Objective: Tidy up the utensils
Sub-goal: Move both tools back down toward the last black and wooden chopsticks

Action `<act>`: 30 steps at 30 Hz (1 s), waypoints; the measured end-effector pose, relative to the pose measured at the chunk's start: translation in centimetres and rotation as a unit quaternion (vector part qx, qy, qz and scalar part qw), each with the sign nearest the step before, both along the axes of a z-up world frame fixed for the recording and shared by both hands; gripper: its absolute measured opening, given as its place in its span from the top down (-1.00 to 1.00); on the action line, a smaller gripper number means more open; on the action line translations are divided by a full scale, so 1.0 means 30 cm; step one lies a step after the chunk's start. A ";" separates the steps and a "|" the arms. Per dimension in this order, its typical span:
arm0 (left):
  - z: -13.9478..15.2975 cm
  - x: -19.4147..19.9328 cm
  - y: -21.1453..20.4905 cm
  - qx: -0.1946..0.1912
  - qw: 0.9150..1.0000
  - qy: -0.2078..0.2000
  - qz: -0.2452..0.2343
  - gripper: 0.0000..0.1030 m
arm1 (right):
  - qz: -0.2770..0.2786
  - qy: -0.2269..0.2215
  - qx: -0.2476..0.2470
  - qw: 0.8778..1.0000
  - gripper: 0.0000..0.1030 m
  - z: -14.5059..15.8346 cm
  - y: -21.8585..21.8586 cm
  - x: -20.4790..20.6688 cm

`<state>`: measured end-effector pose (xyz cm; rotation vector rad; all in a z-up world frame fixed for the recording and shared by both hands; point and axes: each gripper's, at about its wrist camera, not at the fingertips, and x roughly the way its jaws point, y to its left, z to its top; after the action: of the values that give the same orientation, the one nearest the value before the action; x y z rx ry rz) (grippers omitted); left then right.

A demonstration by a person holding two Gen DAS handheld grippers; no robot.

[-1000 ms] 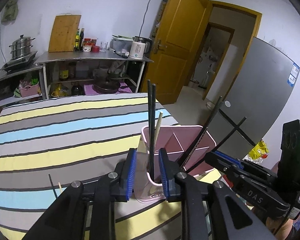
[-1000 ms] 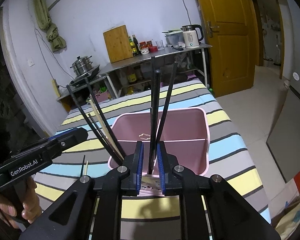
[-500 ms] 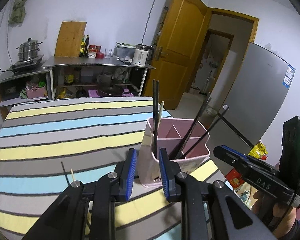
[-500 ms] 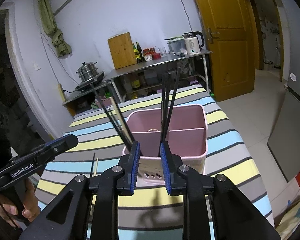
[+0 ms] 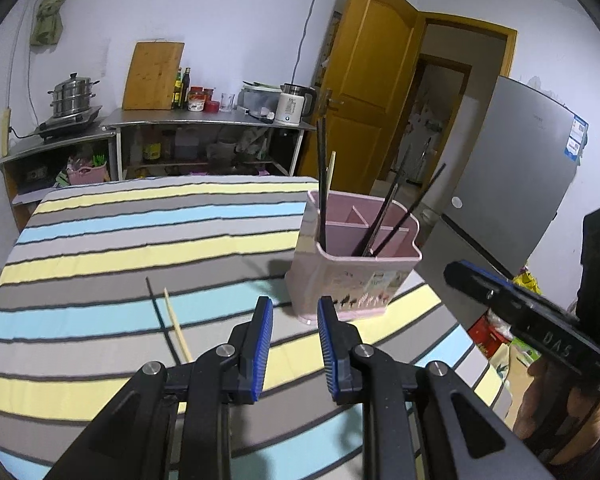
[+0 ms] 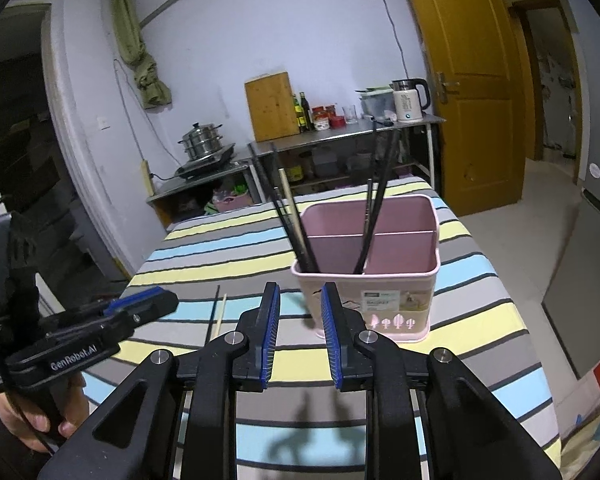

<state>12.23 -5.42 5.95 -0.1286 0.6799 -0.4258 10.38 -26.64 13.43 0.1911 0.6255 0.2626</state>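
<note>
A pink utensil holder (image 5: pixel 354 276) (image 6: pixel 370 288) with dividers stands on the striped table; several black chopsticks (image 5: pixel 322 184) (image 6: pixel 374 208) and a pale wooden one (image 6: pixel 294 212) lean in its compartments. A black chopstick (image 5: pixel 156 306) (image 6: pixel 214 314) and a wooden chopstick (image 5: pixel 177 326) (image 6: pixel 221 312) lie flat on the cloth left of the holder. My left gripper (image 5: pixel 294 312) is open and empty, just short of the holder. My right gripper (image 6: pixel 300 300) is open and empty, also short of it. The right gripper's body (image 5: pixel 532 320) shows in the left wrist view; the left gripper's body (image 6: pixel 88 332) shows in the right wrist view.
The striped tablecloth (image 5: pixel 140 240) covers the table, whose right edge (image 6: pixel 516 304) drops to the floor. A metal shelf (image 5: pixel 204 124) with a kettle, bottles and a cutting board stands behind. A grey fridge (image 5: pixel 512 184) and a yellow door (image 6: pixel 476 80) stand to the right.
Both grippers have let go of the chopsticks they held in the holder, opened, and pulled back and up from it. The chopsticks now stand free in the compartments.
</note>
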 end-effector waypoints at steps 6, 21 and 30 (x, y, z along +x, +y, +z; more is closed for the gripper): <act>-0.038 -0.051 0.044 0.005 1.000 0.008 0.005 0.56 | 0.008 -0.007 0.004 1.000 0.57 -0.019 0.031 -0.032; -0.136 -0.061 0.199 -0.006 0.998 0.043 0.056 0.56 | 0.046 0.029 -0.010 0.998 0.57 -0.104 0.123 -0.010; -0.211 -0.009 0.285 -0.009 0.993 0.070 0.091 0.56 | 0.075 0.082 -0.008 0.994 0.57 -0.179 0.210 0.053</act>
<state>11.96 3.14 -0.36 -0.2376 0.7956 -0.2489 11.98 -20.35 8.07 0.1517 0.8055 0.3889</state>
